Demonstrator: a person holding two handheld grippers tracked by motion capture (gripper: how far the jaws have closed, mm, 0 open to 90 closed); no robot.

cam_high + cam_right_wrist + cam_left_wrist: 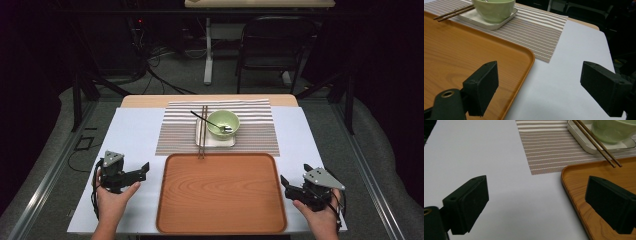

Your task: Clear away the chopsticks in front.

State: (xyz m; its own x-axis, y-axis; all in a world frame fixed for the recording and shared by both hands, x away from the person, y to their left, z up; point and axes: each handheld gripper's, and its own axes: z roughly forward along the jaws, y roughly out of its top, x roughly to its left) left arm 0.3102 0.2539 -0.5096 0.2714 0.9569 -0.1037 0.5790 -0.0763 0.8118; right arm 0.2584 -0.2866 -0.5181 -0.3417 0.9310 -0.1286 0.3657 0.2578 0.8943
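From the high view, the left hand-held gripper (141, 175) and the right hand-held gripper (286, 183) rest low on the white table (135, 135), one on each side of the empty wooden tray (220, 192), both pointing inward at it and touching nothing. Beyond the tray, on the striped placemat (176, 131), a green bowl (223, 123) sits on a small white plate (219, 141) with a spoon (207, 121) leaning in it, and a pair of chopsticks (202, 132) lies across the plate's left part, their near tips reaching over the tray's far rim. The left gripper view looks along released jaws standing wide apart with only bare table between them; the tray's (584, 192) left edge runs under the right jaw, the chopstick (596, 143) tips hang just over its corner, and the bowl (614, 128) and plate (586, 143) lie further on. The right gripper view shows the same on the other side — jaws parted and empty, the tray's (474, 55) right corner between them, the bowl (494, 8) on its plate (486, 22) near the top. This reads as the starting stance, with no step yet begun; the work appears to be moving the place setting onto the tray. The next move calls for one gripper to lift and reach forward over the tray — probably for the chopsticks or the plate's rim — and close with care, since the thin sticks could roll.
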